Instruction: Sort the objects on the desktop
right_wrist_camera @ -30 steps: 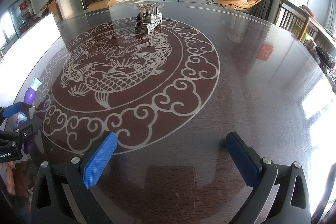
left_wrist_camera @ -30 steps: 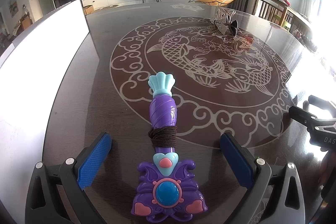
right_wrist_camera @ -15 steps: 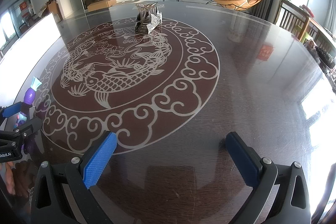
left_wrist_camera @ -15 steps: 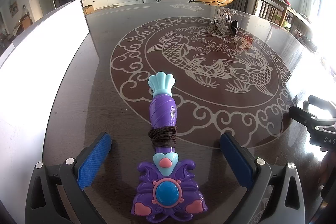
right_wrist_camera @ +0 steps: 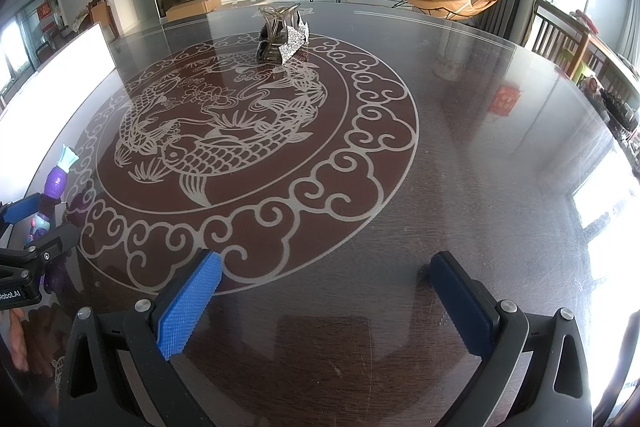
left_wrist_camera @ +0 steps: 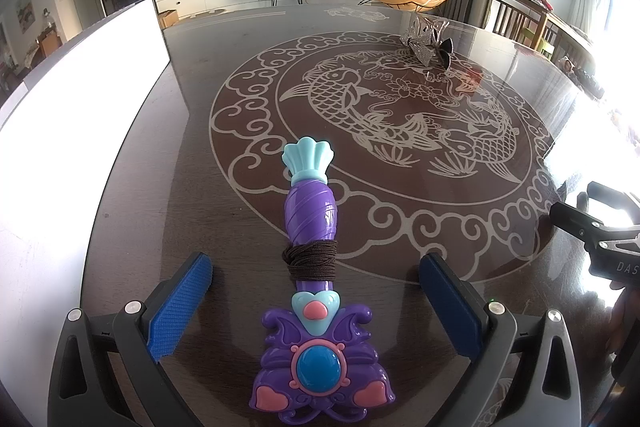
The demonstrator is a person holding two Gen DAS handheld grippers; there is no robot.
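Note:
A purple toy wand [left_wrist_camera: 314,267] with a teal fan tip, a blue gem and a brown hair tie [left_wrist_camera: 311,256] wound round its handle lies flat on the dark table. My left gripper [left_wrist_camera: 316,283] is open, its blue pads on either side of the wand without touching it. In the right wrist view the wand [right_wrist_camera: 54,183] shows at the far left, beside the left gripper's finger. My right gripper [right_wrist_camera: 324,291] is open over bare table, with nothing between its fingers. A sparkly silver crown and a dark holder [right_wrist_camera: 282,37] stand at the far side of the table.
The table [left_wrist_camera: 400,187] is dark glass with a pale koi and cloud pattern. A bright white panel [left_wrist_camera: 80,99] stands along its left side. The right gripper's body [left_wrist_camera: 600,239] is at the right edge of the left wrist view. Chairs stand beyond the table on the right.

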